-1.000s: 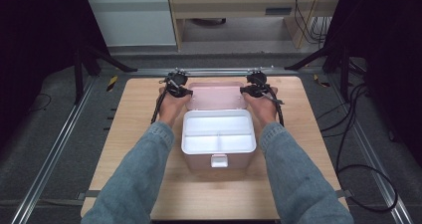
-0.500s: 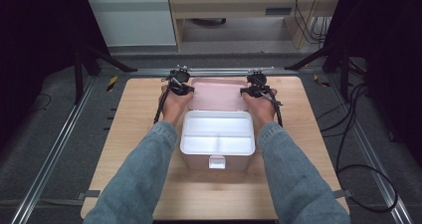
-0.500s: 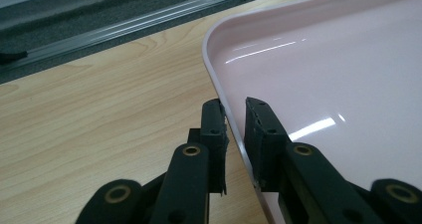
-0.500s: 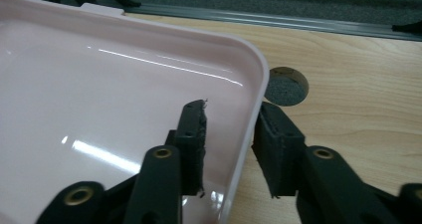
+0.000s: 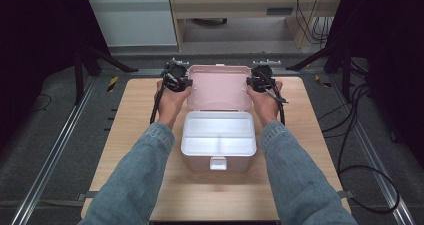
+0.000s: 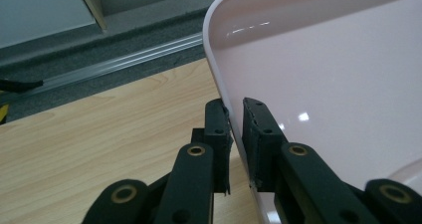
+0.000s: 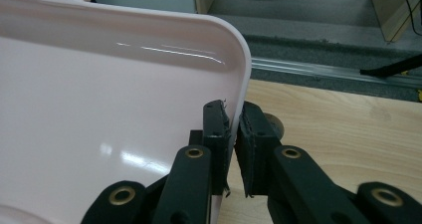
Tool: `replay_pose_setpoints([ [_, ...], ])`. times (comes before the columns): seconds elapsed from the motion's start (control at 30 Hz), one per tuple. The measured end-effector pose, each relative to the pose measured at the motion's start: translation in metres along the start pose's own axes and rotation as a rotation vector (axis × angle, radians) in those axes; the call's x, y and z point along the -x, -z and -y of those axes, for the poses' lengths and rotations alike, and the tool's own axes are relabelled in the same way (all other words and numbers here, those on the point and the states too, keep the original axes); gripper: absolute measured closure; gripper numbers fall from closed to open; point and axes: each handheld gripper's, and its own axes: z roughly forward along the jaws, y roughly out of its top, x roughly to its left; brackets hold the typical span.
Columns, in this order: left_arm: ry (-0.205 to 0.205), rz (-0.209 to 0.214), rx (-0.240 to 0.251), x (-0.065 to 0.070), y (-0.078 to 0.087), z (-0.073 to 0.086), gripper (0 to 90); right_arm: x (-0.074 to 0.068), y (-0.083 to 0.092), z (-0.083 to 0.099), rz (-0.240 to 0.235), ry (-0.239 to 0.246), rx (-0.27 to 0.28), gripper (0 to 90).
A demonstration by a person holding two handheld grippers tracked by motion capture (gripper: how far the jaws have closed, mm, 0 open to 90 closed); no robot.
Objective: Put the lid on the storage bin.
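Note:
A white box (image 5: 186, 135) with a divider inside and a front latch (image 5: 218, 163) stands open on the wooden table. Its pink lid (image 5: 219, 87) is hinged at the back and tilts up. My left gripper (image 5: 176, 80) has just been closing on the lid's left rim. In the left gripper view the pads (image 6: 236, 107) pinch the rim of the lid (image 6: 323, 84). My right gripper (image 5: 261, 81) has just been closing on the lid's right rim, and its pads (image 7: 231, 109) clamp the lid (image 7: 99, 94) near the far corner.
The wooden table (image 5: 135, 115) has bare wood left, right and in front of the box. Metal rails (image 5: 55, 150) run along both sides. Dark stand legs (image 5: 100, 60) and cabinets lie beyond the far edge, and cables (image 5: 350, 135) trail on the floor at right.
Both hands have risen a little with the lid's side rims between the jaws. The pink lid's far edge has lifted, so it stands steeper than before.

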Motion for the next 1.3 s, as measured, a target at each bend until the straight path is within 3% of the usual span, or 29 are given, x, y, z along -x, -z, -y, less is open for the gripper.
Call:
replay_pose_setpoints([
  [0.27,-0.021,-0.016,0.048,0.007,0.028,-0.004,83.1,-0.008,0.029,-0.007,0.013,0.018,0.06,84.8],
  [0.53,-0.028,-0.016,0.104,0.015,0.058,0.007,83.5,-0.018,0.059,-0.004,0.018,0.046,0.123,86.5],
  [0.9,-0.06,-0.008,0.146,0.028,0.091,0.028,84.5,-0.034,0.109,0.02,0.017,0.111,0.225,86.6],
  [1.3,-0.084,0.001,0.168,0.035,0.108,0.047,84.0,-0.04,0.134,0.048,-0.004,0.137,0.262,83.9],
])
